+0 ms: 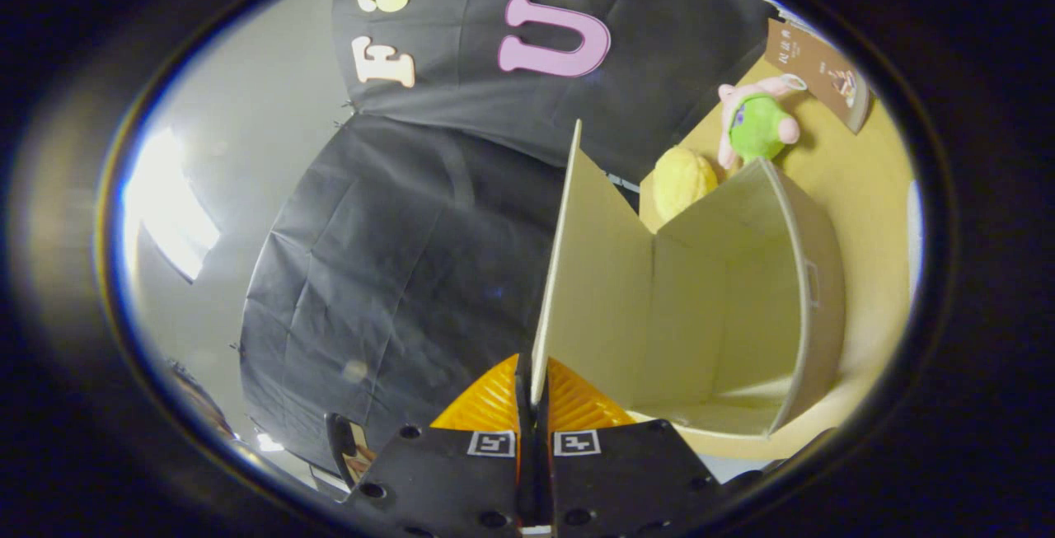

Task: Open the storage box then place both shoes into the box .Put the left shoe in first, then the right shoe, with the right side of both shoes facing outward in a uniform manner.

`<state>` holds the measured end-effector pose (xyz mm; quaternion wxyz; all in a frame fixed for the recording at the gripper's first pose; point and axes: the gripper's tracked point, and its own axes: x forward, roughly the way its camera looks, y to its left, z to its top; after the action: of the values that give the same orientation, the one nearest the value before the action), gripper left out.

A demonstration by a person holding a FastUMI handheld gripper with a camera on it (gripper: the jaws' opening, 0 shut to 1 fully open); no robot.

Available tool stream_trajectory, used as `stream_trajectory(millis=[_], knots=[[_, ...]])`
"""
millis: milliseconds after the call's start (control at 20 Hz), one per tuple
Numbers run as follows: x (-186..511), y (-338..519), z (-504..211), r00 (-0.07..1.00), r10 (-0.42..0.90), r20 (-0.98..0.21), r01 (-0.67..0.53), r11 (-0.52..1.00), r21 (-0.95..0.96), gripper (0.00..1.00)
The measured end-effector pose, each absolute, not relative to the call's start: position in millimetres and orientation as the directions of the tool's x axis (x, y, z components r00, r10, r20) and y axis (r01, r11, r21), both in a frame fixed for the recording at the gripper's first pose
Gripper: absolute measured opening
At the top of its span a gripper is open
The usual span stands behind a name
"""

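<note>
Gripper view | box lid [589, 291] is being pinched edge-on by the gripper [533, 394], both orange fingers [486, 406] closed on it | storage box [812, 291], ahead-right, is being exposed for shoe loading.

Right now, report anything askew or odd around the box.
Nothing looks damaged or spilled. The tongs are shut on the lid, which stands raised on edge above the open, empty storage box. Soft toys sit beyond it.
</note>
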<state>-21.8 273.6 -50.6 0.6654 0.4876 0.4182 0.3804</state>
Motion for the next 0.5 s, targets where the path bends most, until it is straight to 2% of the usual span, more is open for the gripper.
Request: stream_trajectory(millis=[250, 500], knots=[[-32.0, 321.5, -45.3, 0.337, 0.914, -0.224, -0.165, 0.292, 0.942, 0.03], [-37.4, 379.7, -38.2, 0.296, 0.930, -0.218, -0.207, 0.286, 0.936, 0.06]])
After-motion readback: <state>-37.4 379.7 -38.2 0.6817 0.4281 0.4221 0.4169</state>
